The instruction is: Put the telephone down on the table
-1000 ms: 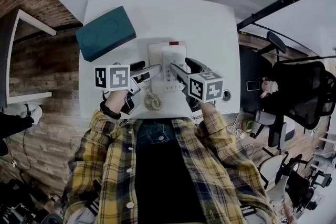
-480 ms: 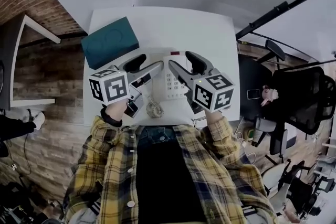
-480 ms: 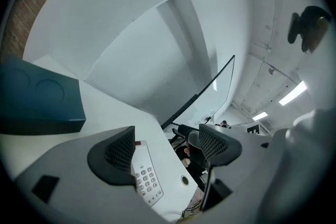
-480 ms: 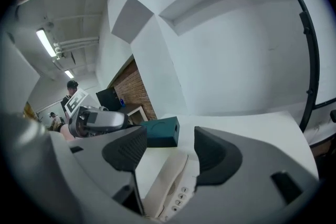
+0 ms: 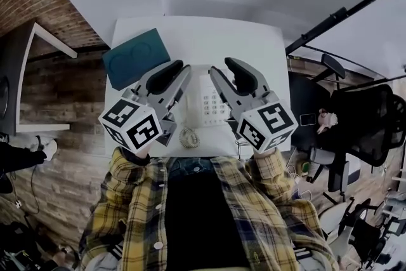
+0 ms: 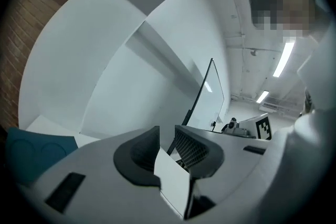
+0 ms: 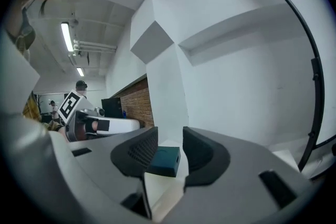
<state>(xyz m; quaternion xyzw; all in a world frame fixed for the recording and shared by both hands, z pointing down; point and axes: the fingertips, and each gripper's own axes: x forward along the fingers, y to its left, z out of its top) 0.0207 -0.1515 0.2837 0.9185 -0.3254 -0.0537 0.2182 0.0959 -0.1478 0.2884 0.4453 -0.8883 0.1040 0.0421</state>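
Observation:
The white telephone (image 5: pixel 212 105) lies on the white table (image 5: pixel 209 35), its coiled cord (image 5: pixel 186 136) near the front edge. Both grippers hang well above it and touch nothing. My left gripper (image 5: pixel 176 73) is left of the phone. In the left gripper view its jaws (image 6: pixel 167 136) have just been closing to a narrow gap, with only the wall behind. My right gripper (image 5: pixel 225 72) is right of the phone. Its jaws (image 7: pixel 170 139) have also been closing and stand half apart, with nothing between them. Far beyond them lies the teal box (image 7: pixel 164 160).
A teal box (image 5: pixel 136 57) sits on the table's back left corner. A brick wall (image 5: pixel 44 3) and a white shelf (image 5: pixel 38 79) lie to the left. An office chair (image 5: pixel 371 117) and a black pole (image 5: pixel 342 9) stand to the right.
Both grippers have risen from beside the telephone towards the head camera and now appear larger. Their jaws stand closer together than before. The telephone has stayed on the table.

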